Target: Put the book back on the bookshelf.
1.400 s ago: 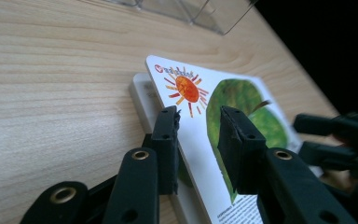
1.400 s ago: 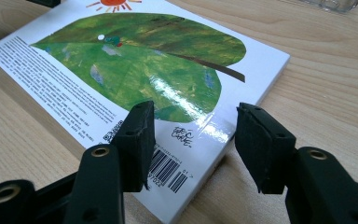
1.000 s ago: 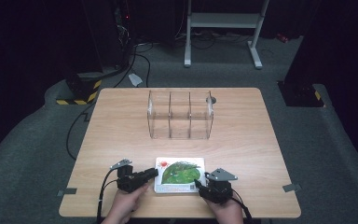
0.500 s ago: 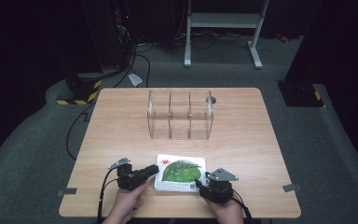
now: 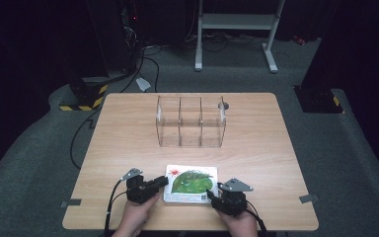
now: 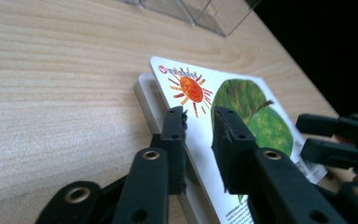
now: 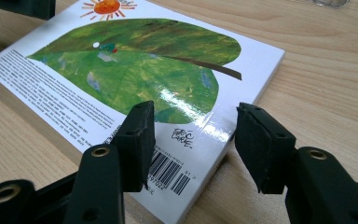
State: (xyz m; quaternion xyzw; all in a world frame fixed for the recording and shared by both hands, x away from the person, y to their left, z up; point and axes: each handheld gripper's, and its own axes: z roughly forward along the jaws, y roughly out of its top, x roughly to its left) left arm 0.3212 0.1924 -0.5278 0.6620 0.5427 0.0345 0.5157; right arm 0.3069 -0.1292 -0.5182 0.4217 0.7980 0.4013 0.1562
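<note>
A white board book (image 5: 191, 183) with a green leaf and a red sun on its cover lies flat near the table's front edge. My left gripper (image 5: 164, 181) is at the book's left edge. In the left gripper view its jaws (image 6: 199, 116) stand narrowly apart astride the edge of the cover (image 6: 242, 102), which sits slightly above the pages. My right gripper (image 5: 212, 193) is at the book's front right corner. It is open (image 7: 193, 121), with the barcode corner of the book (image 7: 144, 60) between its jaws and no contact visible.
A clear acrylic organiser (image 5: 191, 122) with three compartments stands empty at the middle of the wooden table (image 5: 128, 128), behind the book. Cables trail from both grippers over the front edge. Dark floor, cables and a metal stand lie beyond the table.
</note>
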